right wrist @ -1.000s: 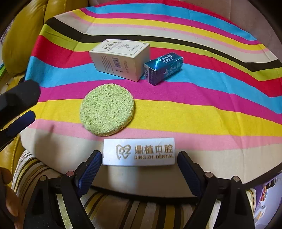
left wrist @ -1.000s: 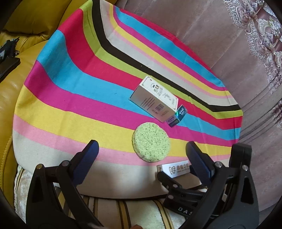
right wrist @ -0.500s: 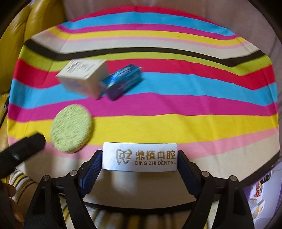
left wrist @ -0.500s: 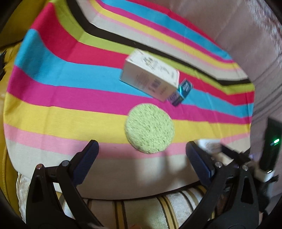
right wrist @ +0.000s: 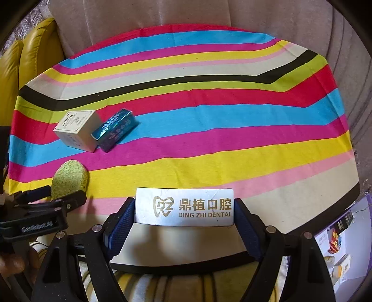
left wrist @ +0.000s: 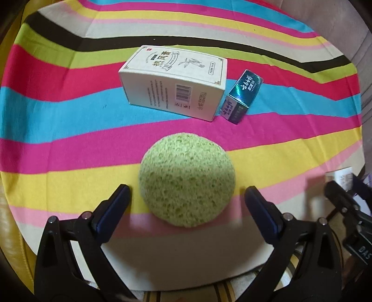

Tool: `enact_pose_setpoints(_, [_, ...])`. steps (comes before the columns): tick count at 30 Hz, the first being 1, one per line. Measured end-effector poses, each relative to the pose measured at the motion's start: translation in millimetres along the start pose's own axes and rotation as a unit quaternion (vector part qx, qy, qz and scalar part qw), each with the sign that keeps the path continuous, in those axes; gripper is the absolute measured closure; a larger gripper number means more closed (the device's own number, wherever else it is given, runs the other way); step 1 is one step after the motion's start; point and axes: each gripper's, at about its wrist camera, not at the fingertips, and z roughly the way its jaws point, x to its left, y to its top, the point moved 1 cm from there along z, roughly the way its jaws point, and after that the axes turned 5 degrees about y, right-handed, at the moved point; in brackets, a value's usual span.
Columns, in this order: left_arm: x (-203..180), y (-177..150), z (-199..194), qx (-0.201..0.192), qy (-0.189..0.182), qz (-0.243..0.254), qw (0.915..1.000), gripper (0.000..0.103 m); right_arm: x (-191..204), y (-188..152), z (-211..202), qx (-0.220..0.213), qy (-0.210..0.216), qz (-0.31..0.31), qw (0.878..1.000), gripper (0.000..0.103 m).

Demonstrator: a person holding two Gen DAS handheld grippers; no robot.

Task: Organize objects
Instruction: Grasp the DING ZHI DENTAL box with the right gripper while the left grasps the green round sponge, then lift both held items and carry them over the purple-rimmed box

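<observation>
A round green sponge [left wrist: 187,180] lies on the striped cloth [left wrist: 58,130]. My left gripper [left wrist: 187,197] is open, its fingers either side of the sponge's near half, not touching it. A white carton [left wrist: 176,81] and a small blue box [left wrist: 243,97] lie side by side beyond the sponge. My right gripper [right wrist: 184,212] is shut on a silver DING ZHI DENTAL box [right wrist: 184,206], held above the cloth's near edge. The right wrist view also shows the sponge [right wrist: 69,178], the carton [right wrist: 78,130], the blue box [right wrist: 115,130] and the left gripper [right wrist: 46,204].
A yellow leather sofa [right wrist: 28,60] is at the left. Grey-brown upholstery [right wrist: 162,14] rises behind the cloth [right wrist: 232,116]. A purple container with small items [right wrist: 337,251] sits low at the right. A striped cushion [right wrist: 162,288] lies under the cloth's near edge.
My left gripper moved forward and down, its open fingers now around the sponge. My right gripper closed on the dental box, lifted it and swung right, away from the sponge.
</observation>
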Motion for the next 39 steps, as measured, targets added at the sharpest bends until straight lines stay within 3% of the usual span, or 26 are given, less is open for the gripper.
enact_pose_setpoints(2, [-3, 0, -3, -0.006, 0.014, 0.009, 0.9998, 0.02, -5, 4, 6, -0.003, -0.005, -0.003, 1.0, 0.02])
enact_pose_setpoints(6, [-10, -4, -6, -0.009, 0.028, 0.022, 0.9993, 0.02, -16, 1, 1, -0.009, -0.013, 0.0, 1.0, 0.02])
enact_pose_setpoints(14, [-28, -16, -30, -0.029, -0.018, 0.034, 0.9988, 0.02, -38, -9, -17, -0.014, -0.02, 0.01, 1.0, 0.02])
enact_pose_setpoints(24, [-95, -28, -64, -0.056, -0.078, 0.083, 0.9919, 0.02, -86, -30, -47, -0.023, -0.042, 0.041, 0.998, 0.02])
enact_pose_setpoints(30, [-168, -36, -75, -0.066, -0.12, 0.133, 0.9817, 0.02, -133, -54, -71, -0.025, -0.069, 0.068, 0.995, 0.02])
enact_pose_setpoints(39, [-266, -62, -90, -0.071, -0.167, 0.23, 0.956, 0.02, -226, -100, -109, -0.024, -0.117, 0.138, 0.983, 0.02])
